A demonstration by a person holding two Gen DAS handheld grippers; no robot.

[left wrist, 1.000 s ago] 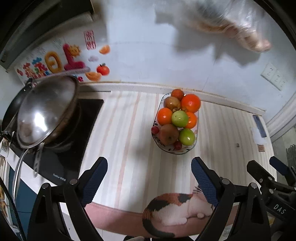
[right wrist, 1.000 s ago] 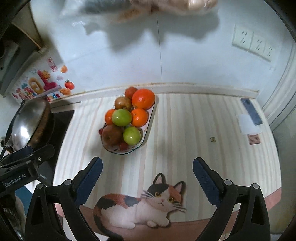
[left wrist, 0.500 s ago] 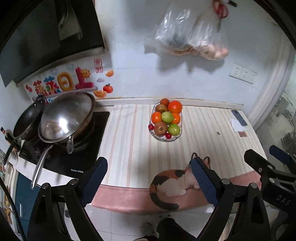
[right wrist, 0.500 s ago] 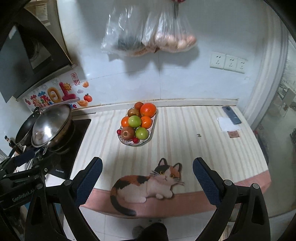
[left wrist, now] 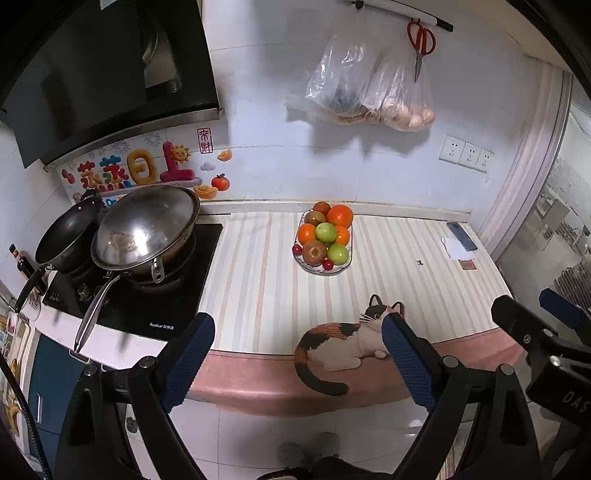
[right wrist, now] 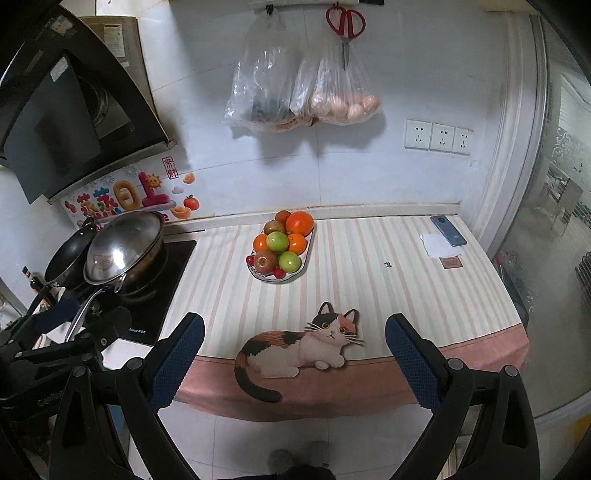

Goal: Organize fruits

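A white patterned fruit plate stands on the striped counter near the back wall; it also shows in the right wrist view. It is heaped with oranges, green apples, a red apple and small red fruits. My left gripper is open and empty, well back from the counter's front edge. My right gripper is open and empty, also off the front edge.
A stove with a steel wok and a black pan stands at the left. A phone and paper lie at the back right. Plastic bags and red scissors hang on the wall. A cat picture marks the counter's front.
Both grippers have pulled back and up from the counter. The plate now looks smaller and farther away. Both stay open and empty.
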